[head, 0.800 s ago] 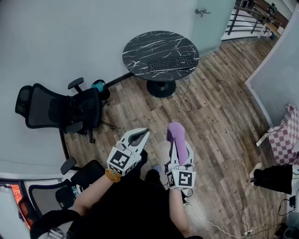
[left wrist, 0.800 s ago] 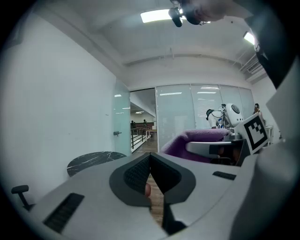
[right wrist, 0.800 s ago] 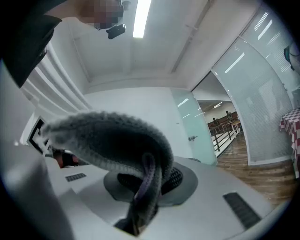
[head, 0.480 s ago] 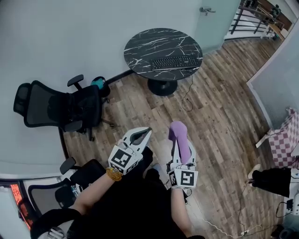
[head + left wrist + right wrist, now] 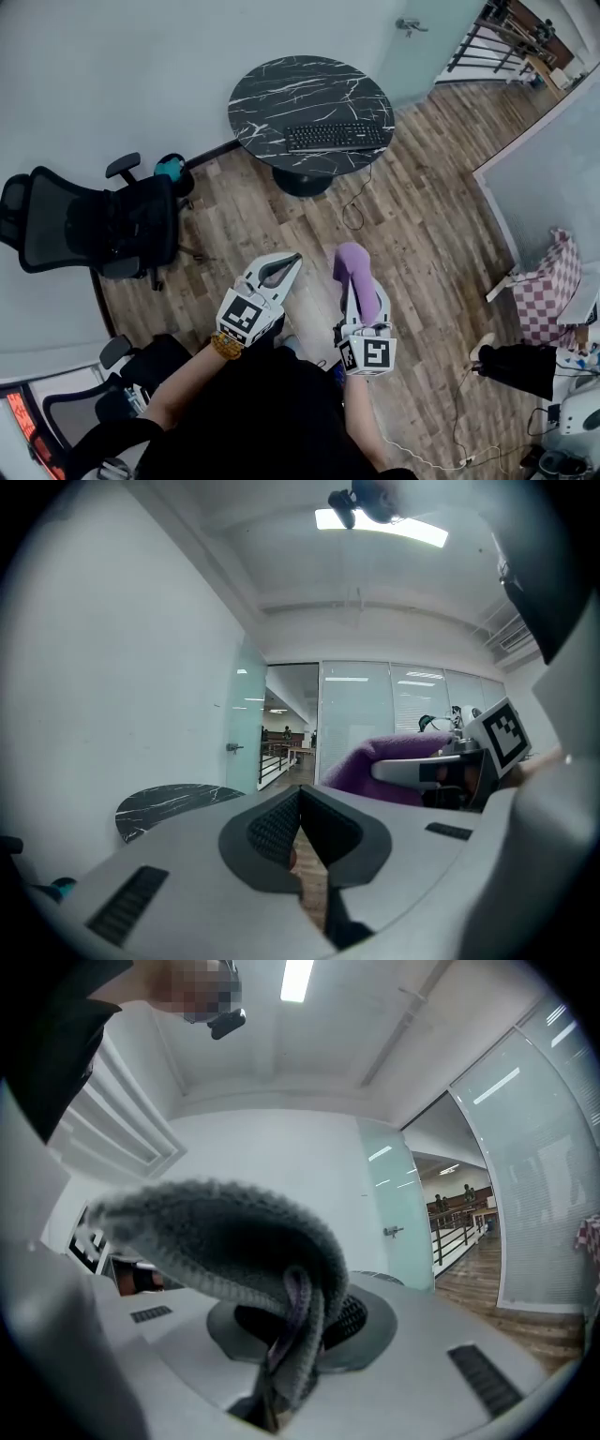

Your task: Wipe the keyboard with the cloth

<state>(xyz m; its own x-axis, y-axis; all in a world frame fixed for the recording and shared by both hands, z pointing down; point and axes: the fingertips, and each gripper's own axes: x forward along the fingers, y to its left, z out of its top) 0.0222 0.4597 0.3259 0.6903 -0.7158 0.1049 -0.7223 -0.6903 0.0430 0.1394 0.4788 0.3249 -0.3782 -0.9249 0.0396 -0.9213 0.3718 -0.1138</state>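
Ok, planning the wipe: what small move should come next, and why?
Probably step toward the round table: the keyboard lies on it, across the floor, beyond both grippers. The right gripper is shut on the purple cloth; the left gripper is shut, empty.

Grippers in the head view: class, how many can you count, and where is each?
2. The left gripper is at lower centre-left, jaws shut and empty; the right gripper is just right of it, shut on the purple cloth. No others show.
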